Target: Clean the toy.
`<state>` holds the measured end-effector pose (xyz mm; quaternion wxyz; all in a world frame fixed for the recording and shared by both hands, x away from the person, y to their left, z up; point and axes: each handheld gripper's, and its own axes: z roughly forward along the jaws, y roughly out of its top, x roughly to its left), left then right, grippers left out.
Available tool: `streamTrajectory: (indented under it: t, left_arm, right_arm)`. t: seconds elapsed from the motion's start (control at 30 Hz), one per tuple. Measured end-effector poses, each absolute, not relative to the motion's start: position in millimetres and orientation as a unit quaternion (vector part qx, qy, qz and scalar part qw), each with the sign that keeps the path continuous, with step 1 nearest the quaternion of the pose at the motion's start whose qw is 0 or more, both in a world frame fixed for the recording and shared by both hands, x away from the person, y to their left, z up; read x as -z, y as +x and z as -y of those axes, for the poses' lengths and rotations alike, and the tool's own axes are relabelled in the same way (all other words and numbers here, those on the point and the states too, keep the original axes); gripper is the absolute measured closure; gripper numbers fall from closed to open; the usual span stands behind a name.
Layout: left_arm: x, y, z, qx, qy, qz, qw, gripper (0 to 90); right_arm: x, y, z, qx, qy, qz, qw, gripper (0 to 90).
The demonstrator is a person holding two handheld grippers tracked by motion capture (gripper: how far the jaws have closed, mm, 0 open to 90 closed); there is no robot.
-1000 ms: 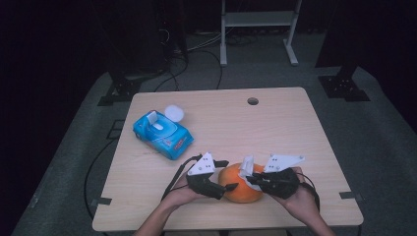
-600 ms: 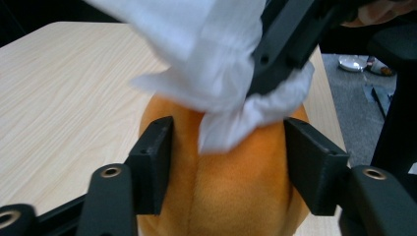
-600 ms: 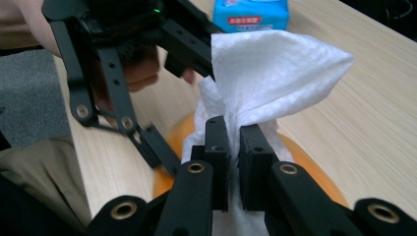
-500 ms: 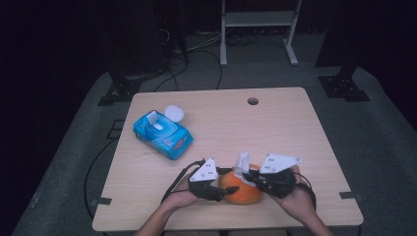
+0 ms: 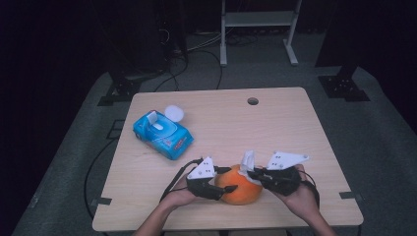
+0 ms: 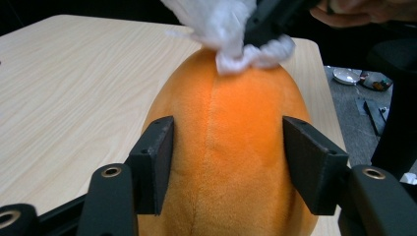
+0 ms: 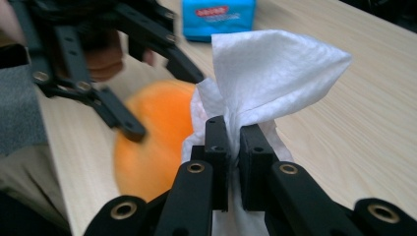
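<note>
An orange plush ball [image 5: 242, 191] lies near the table's front edge. My left gripper [image 5: 230, 179] holds it from the left. Its jaws have just been closing, and both pads [image 6: 158, 160] now press into the ball's [image 6: 226, 147] sides. My right gripper [image 5: 252, 172] comes in from the right, shut on a crumpled white wipe [image 5: 247, 160]. The wipe [image 6: 231, 34] rests against the top of the ball. In the right gripper view the wipe [image 7: 270, 69] fans out above the closed right gripper [image 7: 235, 128], with the ball [image 7: 152, 142] just beyond.
A blue pack of wipes [image 5: 162, 132] with its white lid [image 5: 173, 113] flipped open lies at the table's left. The wooden table [image 5: 285, 128] has a small hole [image 5: 253, 101] near its far edge. Cables and stand legs lie on the floor behind.
The left gripper's jaws have narrowed onto the orange ball. The right gripper with the wipe has stayed by the ball's top.
</note>
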<state>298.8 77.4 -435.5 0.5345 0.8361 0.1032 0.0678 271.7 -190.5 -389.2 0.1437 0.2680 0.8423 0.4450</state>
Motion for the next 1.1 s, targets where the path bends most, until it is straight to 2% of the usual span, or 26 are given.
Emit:
streamTrajectory:
  t: [0.13, 0.57, 0.7, 0.83, 0.97, 1.1]
  left_arm:
    - [437.3, 299.2, -78.1, -0.063, 0.836, -0.103, 0.536, 39.5]
    - [441.3, 302.5, -86.3, -0.058, 0.836, -0.112, 0.533, 39.4]
    - [441.6, 303.6, -87.8, -0.059, 0.835, -0.115, 0.534, 38.9]
    - [441.9, 304.1, -88.6, -0.057, 0.832, -0.121, 0.538, 38.7]
    - [440.6, 303.3, -84.6, -0.061, 0.832, -0.125, 0.537, 38.3]
    - [439.3, 298.5, -77.5, -0.064, 0.833, -0.116, 0.537, 38.1]
  right_arm:
    - [396.3, 279.6, 208.9, -0.451, 0.301, -0.830, 0.130, 83.6]
    - [400.9, 281.3, 221.2, -0.460, 0.313, -0.823, 0.116, 83.4]
    - [394.5, 276.6, 212.1, -0.472, 0.290, -0.825, 0.111, 83.3]
    - [402.2, 280.0, 211.3, -0.462, 0.291, -0.832, 0.102, 83.4]
    - [403.3, 281.6, 219.1, -0.447, 0.306, -0.833, 0.113, 83.3]
    - [392.4, 276.2, 208.0, -0.467, 0.287, -0.828, 0.120, 83.1]
